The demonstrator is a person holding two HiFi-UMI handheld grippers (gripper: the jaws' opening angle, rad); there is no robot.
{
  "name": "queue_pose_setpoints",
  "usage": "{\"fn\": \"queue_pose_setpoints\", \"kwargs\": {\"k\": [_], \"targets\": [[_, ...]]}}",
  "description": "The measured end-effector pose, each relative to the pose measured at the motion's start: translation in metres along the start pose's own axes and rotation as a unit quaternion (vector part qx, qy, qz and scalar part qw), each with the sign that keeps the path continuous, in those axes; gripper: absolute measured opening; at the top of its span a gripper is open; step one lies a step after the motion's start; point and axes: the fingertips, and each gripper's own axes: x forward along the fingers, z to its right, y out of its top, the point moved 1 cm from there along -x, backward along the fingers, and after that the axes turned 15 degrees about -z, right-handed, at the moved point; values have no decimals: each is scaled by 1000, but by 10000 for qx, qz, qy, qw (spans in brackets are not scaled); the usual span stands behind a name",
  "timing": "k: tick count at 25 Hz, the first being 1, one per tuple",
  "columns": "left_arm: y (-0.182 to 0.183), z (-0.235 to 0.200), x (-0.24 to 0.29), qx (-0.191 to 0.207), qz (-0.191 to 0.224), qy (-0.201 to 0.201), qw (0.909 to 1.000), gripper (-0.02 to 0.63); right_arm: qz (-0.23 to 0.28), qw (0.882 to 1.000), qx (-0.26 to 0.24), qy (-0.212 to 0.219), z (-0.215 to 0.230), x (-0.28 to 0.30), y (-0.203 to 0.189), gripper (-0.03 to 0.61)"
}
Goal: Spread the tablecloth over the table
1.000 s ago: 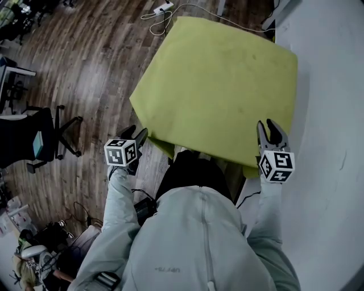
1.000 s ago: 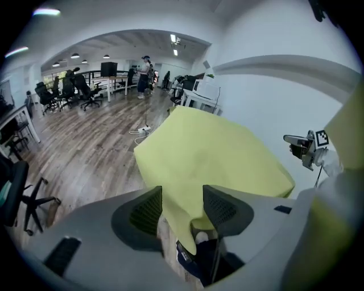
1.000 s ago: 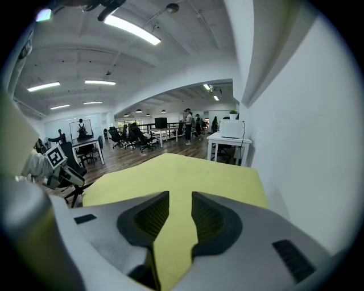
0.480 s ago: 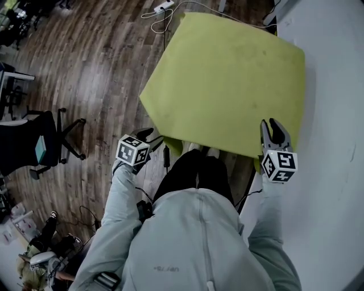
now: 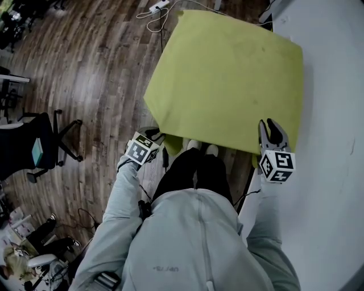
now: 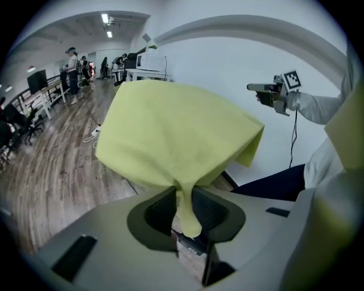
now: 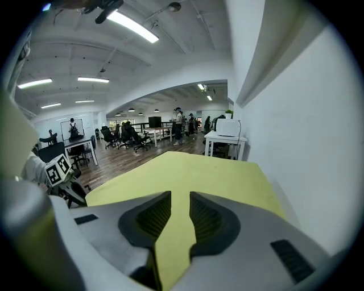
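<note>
The yellow-green tablecloth [image 5: 227, 79] lies over the table, with its near edge towards me. Its near left corner droops, and my left gripper [image 5: 153, 138] is at that corner. In the left gripper view the corner [image 6: 186, 213] hangs pinched between the closing jaws of the left gripper [image 6: 183, 196]. My right gripper [image 5: 272, 131] sits at the near right corner. In the right gripper view a strip of the tablecloth [image 7: 187, 176] runs through the narrow gap of the right gripper [image 7: 180, 202], whose jaws are closing on it.
A white wall [image 5: 335, 113] runs close along the table's right side. Wooden floor [image 5: 96, 68] spreads to the left, with a black office chair [image 5: 40, 145] and a power strip with cables [image 5: 156, 8]. My shoes [image 5: 199, 148] show under the table's near edge.
My left gripper has moved right and lower, rolled over, and closed on the cloth's near left corner. The right gripper stays at the near right corner.
</note>
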Motion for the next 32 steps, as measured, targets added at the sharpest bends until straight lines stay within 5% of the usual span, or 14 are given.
{"fn": "queue_pose_setpoints", "kwargs": {"k": [2, 7, 13, 21, 23, 25, 32], "targets": [[-5, 1, 1, 193, -70, 231, 9995, 60, -3, 10000, -15, -4, -1, 0, 0, 107], [-8, 6, 4, 912, -363, 969, 9904, 26, -34, 9999, -99, -8, -6, 1, 6, 103], [-22, 10, 18, 1014, -687, 954, 9879, 26, -47, 9999, -154, 55, -11, 7, 6, 100], [-25, 5, 25, 668, -756, 1118, 9886, 28, -46, 9999, -141, 43, -7, 7, 9, 100], [-24, 2, 18, 510, -641, 1037, 9912, 67, -33, 9999, -101, 19, -5, 6, 7, 100], [-20, -2, 3, 251, -378, 949, 9944, 173, -18, 10000, -63, -13, -2, 3, 6, 100], [31, -13, -72, -62, 687, 1400, 9877, 179, 111, 9998, 44, -154, 16, -19, 5, 100]]}}
